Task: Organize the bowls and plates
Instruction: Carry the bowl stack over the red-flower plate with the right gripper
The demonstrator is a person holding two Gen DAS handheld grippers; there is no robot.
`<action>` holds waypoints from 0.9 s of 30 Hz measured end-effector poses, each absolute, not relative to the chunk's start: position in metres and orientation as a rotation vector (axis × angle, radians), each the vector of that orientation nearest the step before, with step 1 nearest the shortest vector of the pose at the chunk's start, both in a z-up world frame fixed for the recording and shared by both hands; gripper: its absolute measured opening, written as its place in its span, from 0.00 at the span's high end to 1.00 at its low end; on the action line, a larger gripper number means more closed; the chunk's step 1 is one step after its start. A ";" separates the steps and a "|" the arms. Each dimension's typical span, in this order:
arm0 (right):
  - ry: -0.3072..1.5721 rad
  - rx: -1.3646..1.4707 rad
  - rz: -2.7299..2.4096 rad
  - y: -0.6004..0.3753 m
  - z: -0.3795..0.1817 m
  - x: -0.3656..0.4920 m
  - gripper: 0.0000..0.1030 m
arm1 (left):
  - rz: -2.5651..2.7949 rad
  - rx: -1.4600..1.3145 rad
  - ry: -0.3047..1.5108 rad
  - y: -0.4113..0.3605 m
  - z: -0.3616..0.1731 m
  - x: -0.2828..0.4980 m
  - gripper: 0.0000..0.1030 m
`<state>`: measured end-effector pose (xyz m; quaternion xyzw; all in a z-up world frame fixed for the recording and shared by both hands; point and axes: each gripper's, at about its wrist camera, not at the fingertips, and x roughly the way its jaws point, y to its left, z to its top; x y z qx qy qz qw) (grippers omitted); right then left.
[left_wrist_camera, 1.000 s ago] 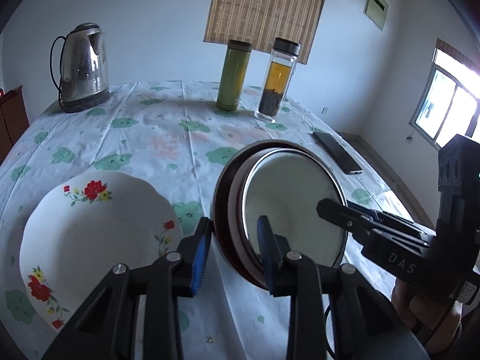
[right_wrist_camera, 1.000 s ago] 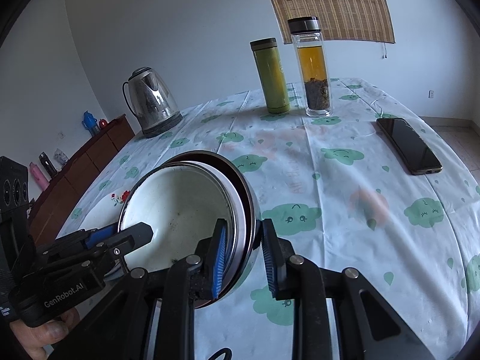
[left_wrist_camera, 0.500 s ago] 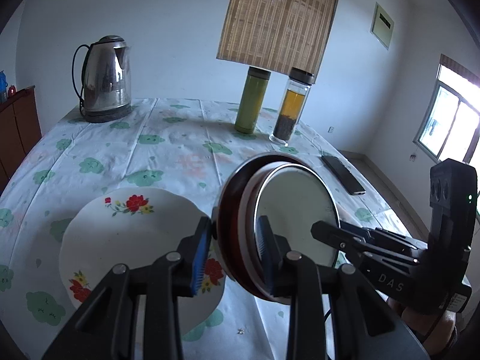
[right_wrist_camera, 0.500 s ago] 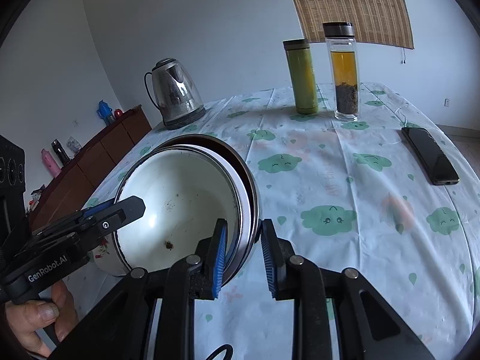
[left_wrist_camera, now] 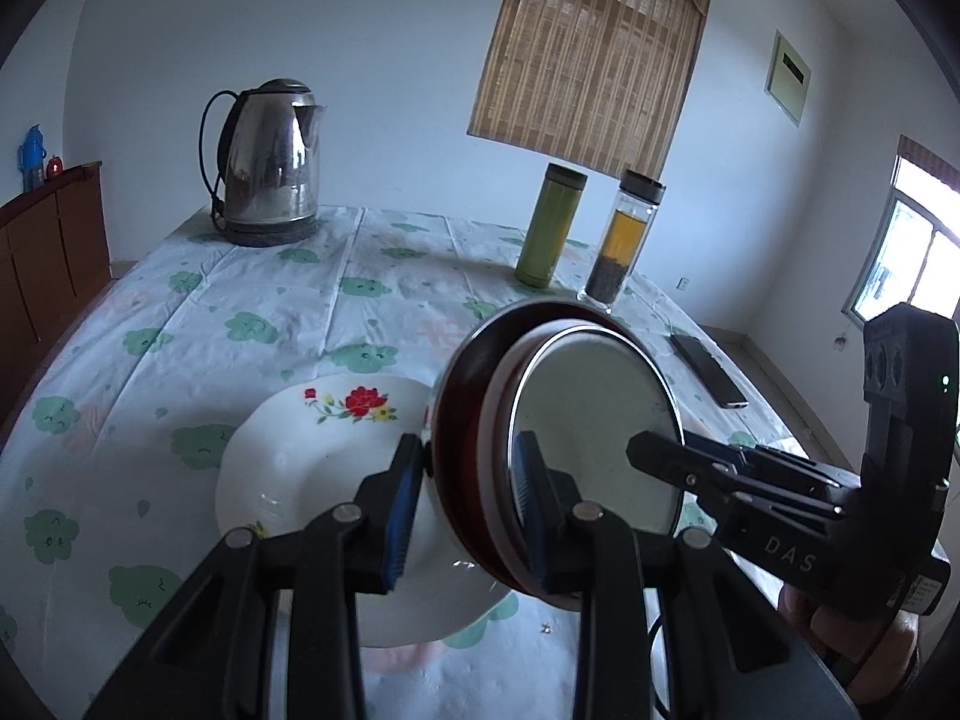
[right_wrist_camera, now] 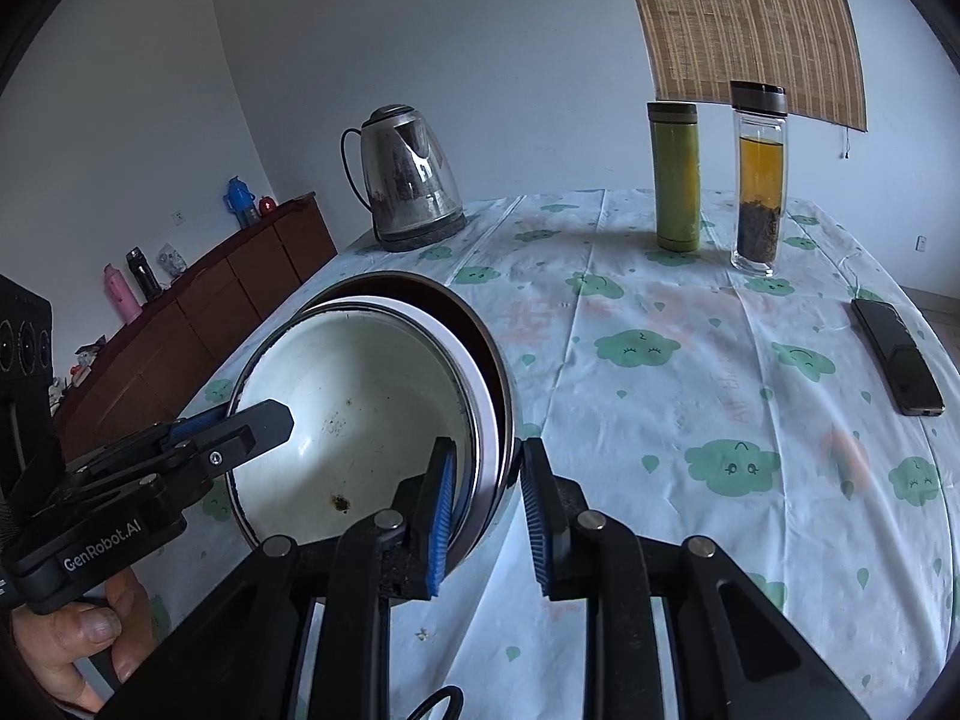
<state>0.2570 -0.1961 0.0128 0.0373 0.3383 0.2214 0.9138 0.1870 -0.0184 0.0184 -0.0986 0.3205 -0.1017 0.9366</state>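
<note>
— What's sitting at the far end of the cloud-print tablecloth [right_wrist_camera: 690,372]?

— A steel electric kettle [left_wrist_camera: 270,165], a green flask [left_wrist_camera: 553,227] and a glass tea bottle [left_wrist_camera: 624,240] just beside it. A black phone [right_wrist_camera: 897,357] is lying near the edge.

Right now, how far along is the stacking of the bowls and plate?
Done: the white enamel bowl is nested inside the dark red bowl. In hand: left gripper and right gripper each clamp the pair's rim, tilted above the floral plate. Left: set the bowls down onto it.
</note>
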 end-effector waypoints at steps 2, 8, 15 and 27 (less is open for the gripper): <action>0.699 0.065 0.467 -0.189 0.016 0.255 0.77 | -0.200 -0.204 0.650 -0.012 0.020 0.184 0.72; 0.719 0.027 0.502 -0.170 0.020 0.252 0.77 | -0.178 -0.206 0.657 0.005 0.020 0.174 0.72; 0.766 -0.019 0.526 -0.148 0.013 0.256 0.77 | -0.152 -0.214 0.679 0.020 0.012 0.172 0.72; 0.789 -0.039 0.532 -0.135 0.005 0.265 0.77 | -0.137 -0.224 0.709 0.029 -0.001 0.180 0.72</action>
